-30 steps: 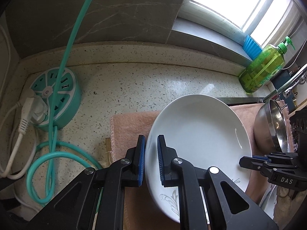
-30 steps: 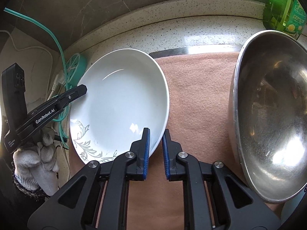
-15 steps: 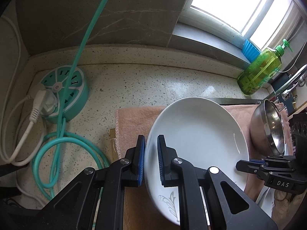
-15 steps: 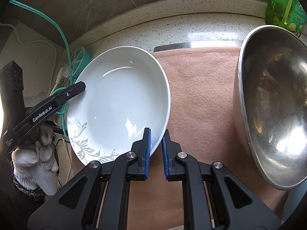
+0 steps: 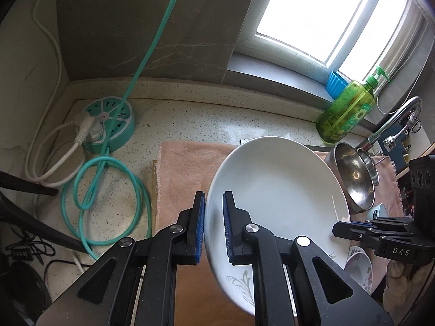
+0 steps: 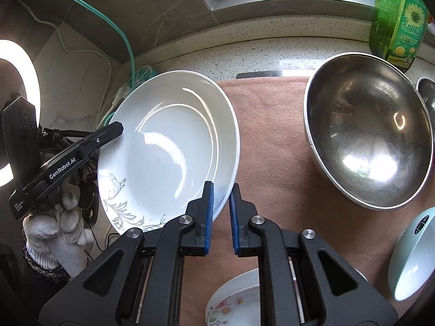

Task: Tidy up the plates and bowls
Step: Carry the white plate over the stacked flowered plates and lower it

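Right wrist | both jaws pinching white plate (image 6: pixel 168 146) | steel bowl (image 6: pixel 367 141) beside

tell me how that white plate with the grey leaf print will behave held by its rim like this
The white plate looks glazed and glossy, so probably slippery between the pads. Likely rigid ceramic, breakable if dropped. Both the left gripper and right gripper pinch opposite rims, which should limit tipping.

bright window (image 5: pixel 320 13) glare, edges perhaps fisheye-warped.

Speckled countertop (image 5: pixel 206 125): pink towel (image 5: pixel 185 179), teal socket hub (image 5: pixel 111 122), green soap bottle (image 5: pixel 345 111).
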`<state>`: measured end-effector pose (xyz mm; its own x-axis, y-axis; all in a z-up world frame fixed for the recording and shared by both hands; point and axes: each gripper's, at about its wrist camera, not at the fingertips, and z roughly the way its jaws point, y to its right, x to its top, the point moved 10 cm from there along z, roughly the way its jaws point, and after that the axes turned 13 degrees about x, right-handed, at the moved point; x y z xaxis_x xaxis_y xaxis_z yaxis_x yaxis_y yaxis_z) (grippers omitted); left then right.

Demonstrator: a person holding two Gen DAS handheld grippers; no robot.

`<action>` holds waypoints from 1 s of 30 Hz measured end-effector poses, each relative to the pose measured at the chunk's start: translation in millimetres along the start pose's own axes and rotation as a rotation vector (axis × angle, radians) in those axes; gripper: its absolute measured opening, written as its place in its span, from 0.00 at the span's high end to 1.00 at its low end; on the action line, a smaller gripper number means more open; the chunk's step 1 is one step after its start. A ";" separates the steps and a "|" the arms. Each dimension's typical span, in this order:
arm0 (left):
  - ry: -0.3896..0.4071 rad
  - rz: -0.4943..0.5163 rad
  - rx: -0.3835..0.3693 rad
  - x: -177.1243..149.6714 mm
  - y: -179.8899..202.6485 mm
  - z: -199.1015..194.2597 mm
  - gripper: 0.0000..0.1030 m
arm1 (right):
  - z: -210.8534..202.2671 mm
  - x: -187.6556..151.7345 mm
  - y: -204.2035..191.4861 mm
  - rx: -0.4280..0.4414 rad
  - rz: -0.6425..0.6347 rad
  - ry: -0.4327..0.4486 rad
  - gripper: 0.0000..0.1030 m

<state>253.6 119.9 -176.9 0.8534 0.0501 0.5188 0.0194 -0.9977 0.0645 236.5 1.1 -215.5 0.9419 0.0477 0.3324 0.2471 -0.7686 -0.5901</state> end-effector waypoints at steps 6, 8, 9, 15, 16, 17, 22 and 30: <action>0.030 -0.026 0.000 -30.4 25.1 -35.7 0.89 | -34.4 -28.3 3.5 0.005 -0.053 -0.017 0.89; 0.027 -0.032 0.004 -43.1 34.5 -42.8 0.89 | -44.7 -38.7 8.5 0.006 -0.065 -0.023 0.89; 0.025 -0.038 0.007 -49.3 40.4 -45.2 0.89 | -50.1 -43.7 11.1 0.008 -0.067 -0.026 0.89; 0.011 -0.076 0.011 -87.2 70.5 -59.9 0.89 | -79.4 -71.3 29.8 0.002 -0.089 -0.039 0.89; 0.008 -0.077 0.009 -92.8 75.6 -61.6 0.89 | -83.4 -75.2 33.6 0.000 -0.089 -0.041 0.89; 0.005 -0.078 0.008 -98.2 80.4 -63.2 0.89 | -87.3 -80.0 37.4 -0.002 -0.090 -0.044 0.89; -0.010 -0.081 0.007 -127.5 104.7 -72.2 0.89 | -102.6 -101.2 55.9 -0.018 -0.100 -0.057 0.89; -0.066 -0.084 0.009 -166.9 130.3 -69.1 0.89 | -112.1 -127.6 83.7 -0.037 -0.096 -0.083 0.89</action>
<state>77.7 -15.4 -196.2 0.8810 0.1309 0.4546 0.0967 -0.9905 0.0978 111.6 -140.8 -224.8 0.9302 0.1734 0.3234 0.3301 -0.7807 -0.5307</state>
